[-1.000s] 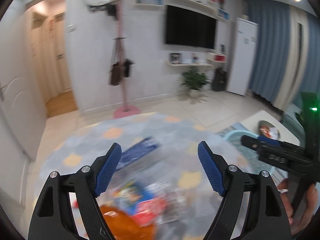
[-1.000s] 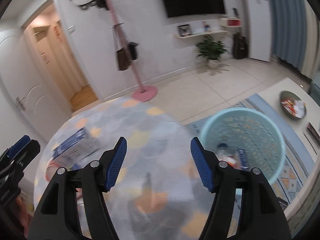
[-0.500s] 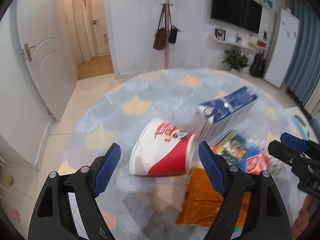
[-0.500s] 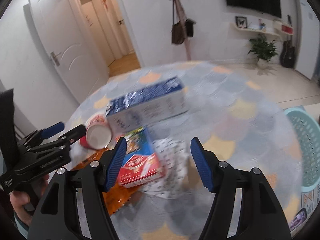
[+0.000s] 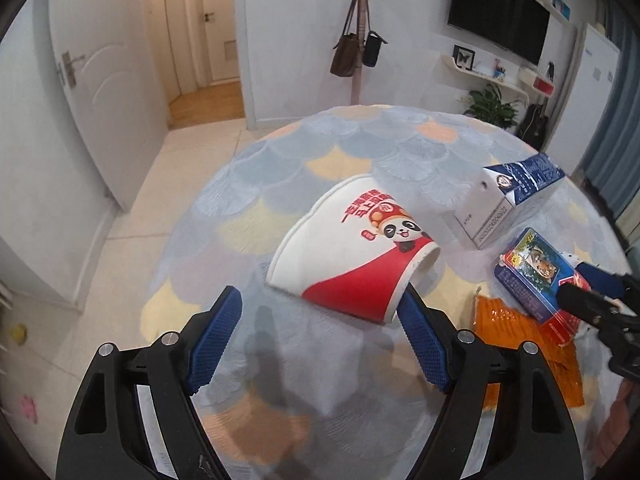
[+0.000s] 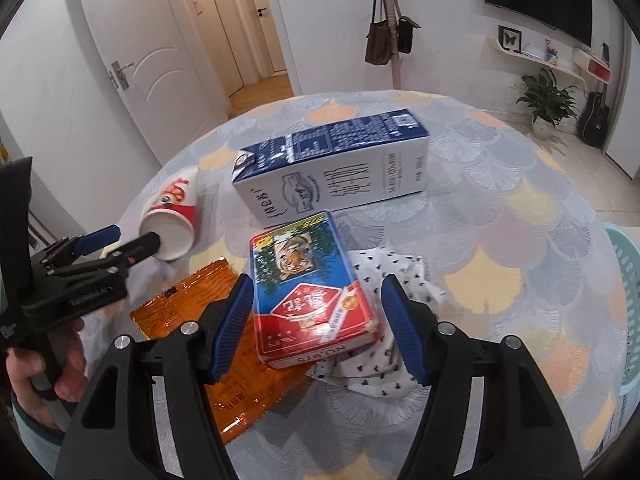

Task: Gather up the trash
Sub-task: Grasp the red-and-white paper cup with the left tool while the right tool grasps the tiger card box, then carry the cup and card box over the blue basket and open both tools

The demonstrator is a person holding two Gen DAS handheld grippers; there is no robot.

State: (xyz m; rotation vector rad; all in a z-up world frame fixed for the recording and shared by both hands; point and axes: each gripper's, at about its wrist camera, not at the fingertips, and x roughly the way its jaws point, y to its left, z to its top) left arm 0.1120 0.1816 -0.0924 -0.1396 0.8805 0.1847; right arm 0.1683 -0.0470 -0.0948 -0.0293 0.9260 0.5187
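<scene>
A red and white paper cup (image 5: 354, 258) lies on its side on the round table; my left gripper (image 5: 320, 340) is open just in front of it, its right finger close to the cup's rim. The cup also shows in the right wrist view (image 6: 173, 220). A blue and white milk carton (image 6: 332, 168) lies on its side behind a blue and red box (image 6: 308, 288). My right gripper (image 6: 316, 328) is open with its fingers on either side of the box's near end. An orange wrapper (image 6: 216, 336) and a white patterned tissue (image 6: 396, 280) lie under the box.
The table (image 6: 520, 216) has a scalloped blue, yellow and orange cloth. A light blue basket (image 6: 628, 292) stands off the table's right edge. A coat stand (image 5: 362, 40), doors and a potted plant (image 6: 548, 96) are behind.
Both grippers swung left from the basket side and lowered toward the trash. The left now faces the cup closely; the right now straddles the blue and red box.
</scene>
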